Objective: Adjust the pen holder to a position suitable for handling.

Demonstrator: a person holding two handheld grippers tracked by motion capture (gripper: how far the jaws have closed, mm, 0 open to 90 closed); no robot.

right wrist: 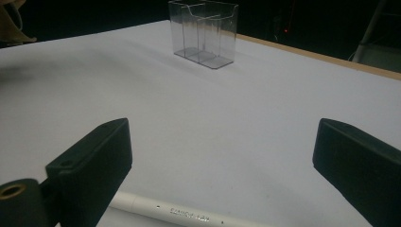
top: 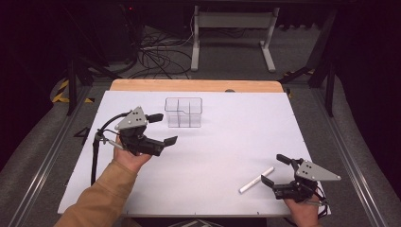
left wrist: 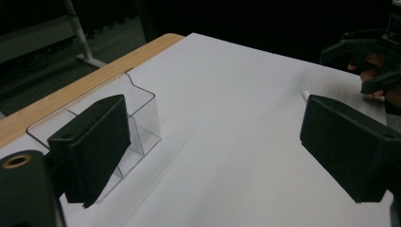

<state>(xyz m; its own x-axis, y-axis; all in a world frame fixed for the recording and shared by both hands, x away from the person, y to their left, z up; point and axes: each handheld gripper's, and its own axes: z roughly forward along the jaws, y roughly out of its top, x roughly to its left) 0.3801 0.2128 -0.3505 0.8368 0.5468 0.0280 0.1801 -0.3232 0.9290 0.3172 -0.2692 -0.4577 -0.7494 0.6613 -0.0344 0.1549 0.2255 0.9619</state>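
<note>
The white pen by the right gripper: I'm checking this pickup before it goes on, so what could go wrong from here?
The white pen is round and lies flat on the smooth table, so the open right gripper could roll it away as it closes. The clear organizer looks light; the open left gripper beside it could knock it over. Its compartments are narrow, so a tilted pen may miss.

A table (top: 198, 85) with a light wooden top carries a large white sheet (top: 208, 156) that covers nearly all of it, leaving a strip of wood bare along the far edge. On the sheet stands a clear plastic box (top: 183, 112) with inner dividers, upright, toward the far side. A white pen (top: 256, 180) lies flat near the front right, well apart from the box.
</note>
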